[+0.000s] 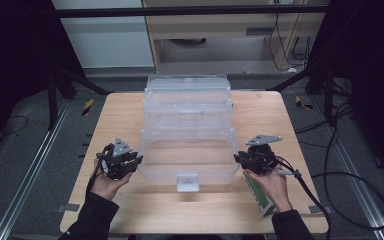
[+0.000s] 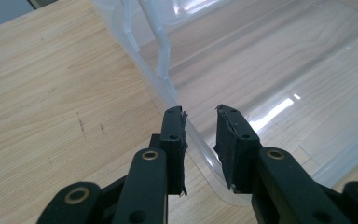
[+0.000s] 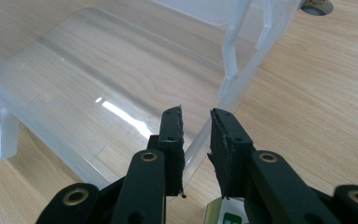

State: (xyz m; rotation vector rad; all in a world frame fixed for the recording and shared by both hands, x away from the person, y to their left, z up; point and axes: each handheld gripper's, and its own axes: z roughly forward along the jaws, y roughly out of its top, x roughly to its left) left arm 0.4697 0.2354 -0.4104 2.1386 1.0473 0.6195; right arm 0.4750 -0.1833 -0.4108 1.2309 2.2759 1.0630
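A large clear plastic box (image 1: 187, 100) stands in the middle of the wooden table (image 1: 120, 115). Its low front section (image 1: 187, 160), a flat clear panel with a raised rim and a white latch (image 1: 187, 182), lies toward me. My left gripper (image 1: 137, 161) is at the panel's left rim. In the left gripper view that rim (image 2: 168, 88) runs between the jaws of the left gripper (image 2: 200, 112) and fills the gap lower down. My right gripper (image 1: 237, 158) is at the right rim. That rim (image 3: 230, 79) likewise passes between the jaws of the right gripper (image 3: 196, 112).
A small green and white carton (image 1: 261, 199) lies on the table under my right hand, and its corner (image 3: 223, 215) peeks out beneath the right jaws. A black cable (image 1: 320, 200) trails off the table's right edge. Bare tabletop lies left, right and in front of the box.
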